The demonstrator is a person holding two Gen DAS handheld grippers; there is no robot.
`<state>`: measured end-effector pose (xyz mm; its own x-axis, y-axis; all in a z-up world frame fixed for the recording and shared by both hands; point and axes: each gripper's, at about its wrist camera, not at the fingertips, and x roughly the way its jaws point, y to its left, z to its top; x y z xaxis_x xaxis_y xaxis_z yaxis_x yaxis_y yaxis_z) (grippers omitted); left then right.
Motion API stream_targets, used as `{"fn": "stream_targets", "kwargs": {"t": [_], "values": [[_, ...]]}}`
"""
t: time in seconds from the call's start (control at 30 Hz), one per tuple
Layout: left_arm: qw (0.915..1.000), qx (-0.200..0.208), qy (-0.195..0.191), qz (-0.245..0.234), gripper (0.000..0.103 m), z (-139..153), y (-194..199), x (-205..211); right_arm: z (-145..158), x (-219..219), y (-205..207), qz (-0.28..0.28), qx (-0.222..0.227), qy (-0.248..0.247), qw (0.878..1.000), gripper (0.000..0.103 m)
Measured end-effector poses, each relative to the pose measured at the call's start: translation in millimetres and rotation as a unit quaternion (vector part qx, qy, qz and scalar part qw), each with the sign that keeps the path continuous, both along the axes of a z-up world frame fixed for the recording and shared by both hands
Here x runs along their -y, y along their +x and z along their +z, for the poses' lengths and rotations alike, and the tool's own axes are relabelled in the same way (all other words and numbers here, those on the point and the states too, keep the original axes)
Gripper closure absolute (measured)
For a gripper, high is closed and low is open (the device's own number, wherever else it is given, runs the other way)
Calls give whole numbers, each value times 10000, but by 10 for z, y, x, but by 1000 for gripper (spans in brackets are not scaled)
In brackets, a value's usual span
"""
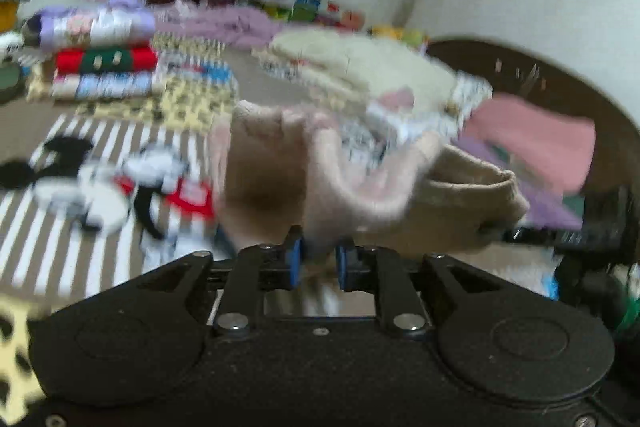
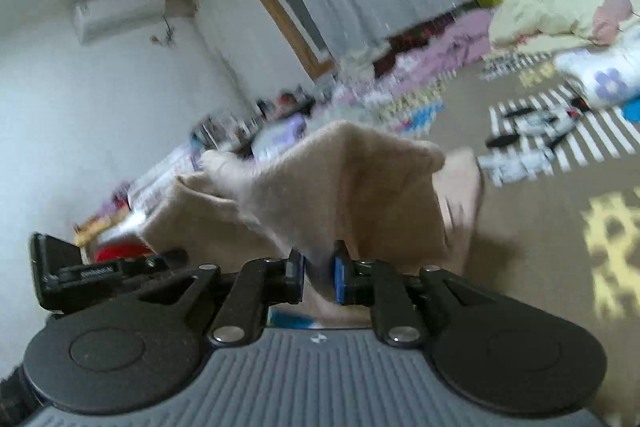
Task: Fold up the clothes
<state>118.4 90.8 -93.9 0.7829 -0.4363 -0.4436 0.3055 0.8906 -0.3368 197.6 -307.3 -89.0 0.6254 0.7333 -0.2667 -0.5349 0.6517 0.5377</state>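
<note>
Beige garment (image 1: 280,183), soft and fleecy with a thick rolled hem, is held bunched and raised above the striped cartoon-printed bedspread (image 1: 52,235), and its cloth is pinched between the blue pads of both tools. Fabric is gripped by the left gripper (image 1: 319,259) directly ahead of its black body, and another fold is nipped likewise by the right gripper (image 2: 318,273). Folded stacks of clothes (image 1: 100,67) are seen toward the bedspread's far left edge.
</note>
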Motion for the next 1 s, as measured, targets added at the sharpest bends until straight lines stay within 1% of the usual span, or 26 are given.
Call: {"fn": "stream_targets", "kwargs": {"t": [0.03, 0.07, 0.1, 0.13, 0.2, 0.23, 0.27, 0.3, 0.33, 0.37, 0.4, 0.43, 0.47, 0.5, 0.6, 0.63, 0.67, 0.73, 0.77, 0.8, 0.83, 0.87, 0.9, 0.93, 0.97, 1.0], "values": [[9998, -119, 123, -54, 77, -84, -90, 0, -24, -4, -76, 15, -61, -173, 9998, 81], [9993, -223, 259, -115, 74, -141, -162, -7, -59, 0, -152, 38, -163, -336, 9993, 74], [9986, -324, 390, -176, 67, -196, -234, -14, -99, 13, -217, 87, -280, -430, 9986, 67], [9984, -338, 396, -233, 54, -185, -278, -40, -140, 34, -283, 129, -392, -508, 9979, 65], [9979, -367, 407, -346, 47, -164, -366, -92, -237, 95, -427, 172, -676, -775, 9945, 57], [9976, -379, 407, -401, 41, -152, -409, -119, -286, 136, -498, 158, -809, -845, 9930, 57], [9985, -327, 233, -384, 40, -117, -431, -185, -335, 177, -569, 144, -942, -916, 9912, 56], [9993, -202, -43, -303, 37, -71, -462, -289, -367, 226, -634, 117, -1038, -920, 9903, 54], [9992, -166, -284, -218, 35, -46, -471, -363, -354, 294, -682, 54, -1034, -742, 9918, 52], [9984, -129, -525, -134, 35, -21, -479, -438, -341, 362, -731, -9, -1030, -564, 9931, 46], [9970, -94, -764, -49, 35, 4, -487, -510, -329, 431, -779, -71, -1025, -385, 9940, 42], [9956, -97, -937, 31, 35, 10, -481, -526, -316, 499, -828, -134, -1020, -206, 9945, 37], [9942, -103, -1069, 73, 35, 9, -450, -522, -312, 568, -864, -208, -1024, -27, 9945, 35], [9933, -101, -1146, 115, 35, -5, -431, -479, -330, 626, -861, -320, -1047, 127, 9939, 35], [9951, -75, -967, 170, 35, -51, -396, -276, -362, 672, -810, -653, -1013, 363, 9920, 34], [9959, -91, -873, 199, 35, -74, -383, -203, -359, 626, -787, -698, -905, 367, 9928, 36], [9966, -111, -779, 228, 35, -98, -369, -130, -354, 567, -764, -723, -791, 344, 9936, 36], [9972, -376, -580, 295, 35, -201, -313, -37, -344, 372, -714, -678, -554, 119, 9961, 38], [9972, -481, -482, 307, 37, -251, -289, -1, -356, 260, -683, -679, -520, -99, 9963, 39], [9970, -585, -385, 319, 63, -300, -265, 34, -368, 148, -651, -680, -486, -317, 9960, 39], [9966, -691, -291, 328, 96, -349, -242, 69, -384, 56, -620, -666, -476, -485, 9955, 39], [9960, -803, -287, 249, 96, -381, -228, 76, -413, 16, -591, -612, -535, -514, 9954, 43], [9958, -853, -239, 225, 96, -401, -228, 81, -439, -29, -570, -514, -585, -572, 9953, 63], [9955, -922, -134, 145, 96, -420, -229, 104, -458, -90, -569, -294, -609, -707, 9952, 79], [9949, -1003, 37, 125, 96, -465, -219, 147, -477, -160, -584, -99, -609, -898, 9940, 90], [9939, -1082, 208, 102, 96, -510, -209, 189, -496, -252, -642, 30, -544, -1245, 9907, 91]]}}
